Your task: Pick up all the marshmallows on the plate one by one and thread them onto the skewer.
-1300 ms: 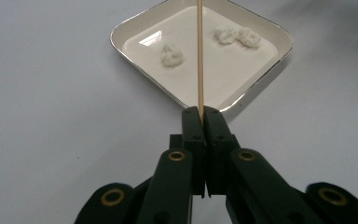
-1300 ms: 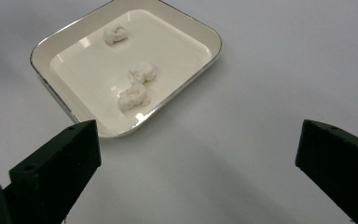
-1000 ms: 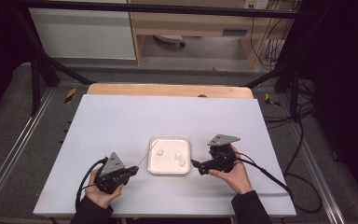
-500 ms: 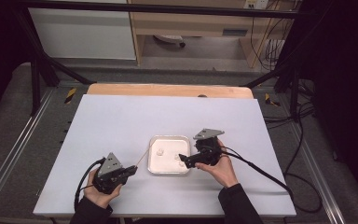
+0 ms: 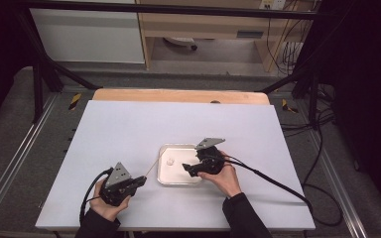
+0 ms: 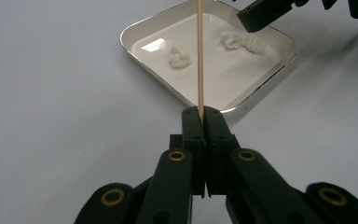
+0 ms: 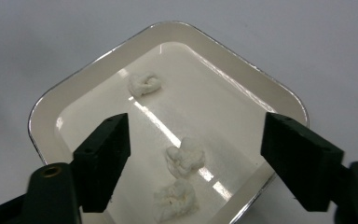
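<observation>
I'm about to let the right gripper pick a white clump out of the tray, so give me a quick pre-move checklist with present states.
1. Left gripper shut on the skewer: ok.
2. Right gripper open, its jaws having just been closing, with nothing pinched: ok.
3. Near clump between the jaws: ok.
4. Third clump apart from it: ok.
5. Tray flat on the table: ok.
6. Pad height above the tray floor: cannot tell.

Two handheld black grippers, dark sleeves.
Left gripper (image 5: pixel 138 181) and right gripper (image 5: pixel 187 169): matte black bodies, blocky square-ended jaws on flat linkage arms with brass-coloured pivot bushings (image 6: pixel 177 155). Small recessed screws in the jaw blocks. Grey three-cornered plate (image 5: pixel 210 143) on top of each. Black cable (image 5: pixel 273 179) trails off each. Person wears dark long sleeves (image 5: pixel 245 218).
</observation>
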A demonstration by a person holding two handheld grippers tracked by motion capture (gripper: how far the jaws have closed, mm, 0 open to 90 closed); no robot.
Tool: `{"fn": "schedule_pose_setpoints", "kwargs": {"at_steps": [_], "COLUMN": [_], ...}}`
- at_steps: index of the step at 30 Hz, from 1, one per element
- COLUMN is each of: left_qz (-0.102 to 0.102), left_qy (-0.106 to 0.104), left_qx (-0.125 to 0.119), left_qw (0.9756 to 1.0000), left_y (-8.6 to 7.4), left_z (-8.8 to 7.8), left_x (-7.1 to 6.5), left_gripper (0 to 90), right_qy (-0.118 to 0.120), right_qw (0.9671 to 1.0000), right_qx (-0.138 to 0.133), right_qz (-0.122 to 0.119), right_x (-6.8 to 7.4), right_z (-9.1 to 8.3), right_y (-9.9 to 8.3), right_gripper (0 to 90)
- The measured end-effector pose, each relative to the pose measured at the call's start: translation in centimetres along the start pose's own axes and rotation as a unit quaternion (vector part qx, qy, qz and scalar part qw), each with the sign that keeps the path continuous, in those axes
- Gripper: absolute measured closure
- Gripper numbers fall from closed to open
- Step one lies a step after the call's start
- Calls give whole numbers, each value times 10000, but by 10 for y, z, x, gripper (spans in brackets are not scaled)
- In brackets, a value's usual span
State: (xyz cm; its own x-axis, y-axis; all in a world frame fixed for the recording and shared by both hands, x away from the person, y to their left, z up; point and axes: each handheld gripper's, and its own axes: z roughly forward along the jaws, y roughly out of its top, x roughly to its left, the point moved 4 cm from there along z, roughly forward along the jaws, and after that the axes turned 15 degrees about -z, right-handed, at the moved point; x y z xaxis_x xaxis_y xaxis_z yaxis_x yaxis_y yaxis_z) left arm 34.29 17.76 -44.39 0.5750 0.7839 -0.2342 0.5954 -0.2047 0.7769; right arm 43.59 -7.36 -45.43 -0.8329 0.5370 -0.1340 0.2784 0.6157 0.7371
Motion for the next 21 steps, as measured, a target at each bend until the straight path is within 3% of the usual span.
{"fn": "schedule_pose_setpoints", "kwargs": {"at_steps": [12, 21], "left_qz": [19, 17], "left_qy": [-12, -12], "left_qx": [31, 22], "left_qw": [10000, 10000], "left_y": [-1, -1], "left_z": [1, 1], "left_x": [-1, -1], "left_gripper": [889, 888], "right_qy": [150, 200], "right_qw": [9997, 9996], "right_qx": [169, 205], "right_qz": [30, -4], "right_x": [5, 6], "right_z": [12, 15], "right_y": [-8, -10], "right_gripper": [516, 595]}}
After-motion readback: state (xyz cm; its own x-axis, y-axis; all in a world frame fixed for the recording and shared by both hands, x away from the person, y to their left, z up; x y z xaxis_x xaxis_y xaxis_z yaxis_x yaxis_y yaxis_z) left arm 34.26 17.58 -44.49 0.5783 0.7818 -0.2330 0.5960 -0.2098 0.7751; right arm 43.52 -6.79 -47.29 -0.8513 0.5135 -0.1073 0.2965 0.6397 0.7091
